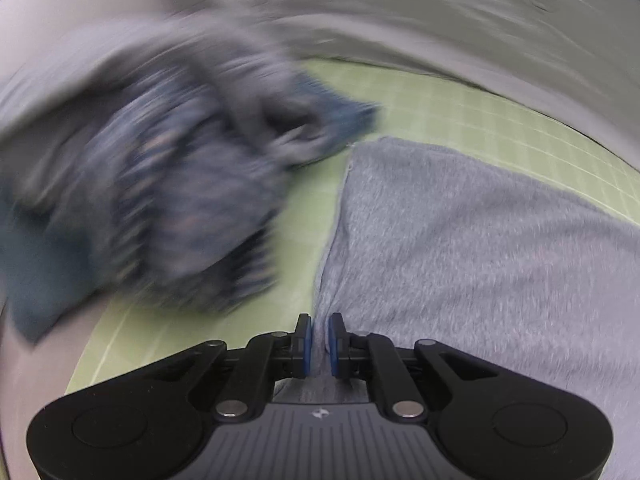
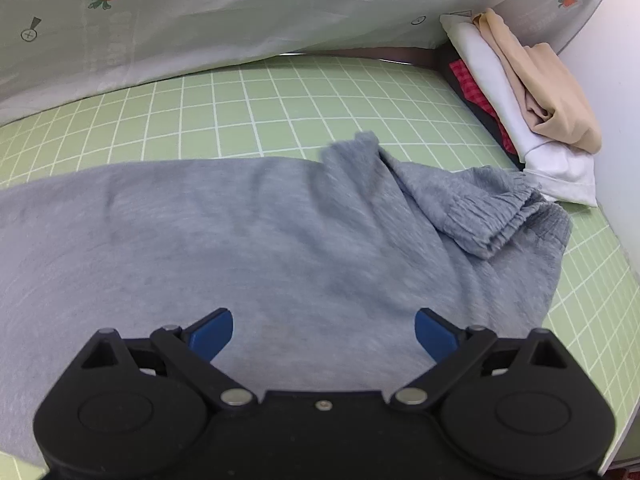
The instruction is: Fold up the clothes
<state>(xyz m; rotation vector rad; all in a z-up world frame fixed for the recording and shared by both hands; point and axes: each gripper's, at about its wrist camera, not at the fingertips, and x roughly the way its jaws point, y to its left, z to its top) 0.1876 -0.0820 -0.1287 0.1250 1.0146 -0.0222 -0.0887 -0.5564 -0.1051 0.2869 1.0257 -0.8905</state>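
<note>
- A soft, fleecy grey garment (image 2: pixel 256 240) lies spread across the green gridded surface (image 2: pixel 280 100), its ribbed, gathered hem (image 2: pixel 496 216) flopped over at the right.
- The left gripper (image 1: pixel 320 338) pinches the garment's left edge between blue pads.
- The right gripper (image 2: pixel 324 334) hangs over the cloth, fingers wide apart.
- Open mat runs behind; a blurred blue striped heap (image 1: pixel 168 184) crowds the left, folded white and beige clothes (image 2: pixel 528 92) the right corner.
</note>
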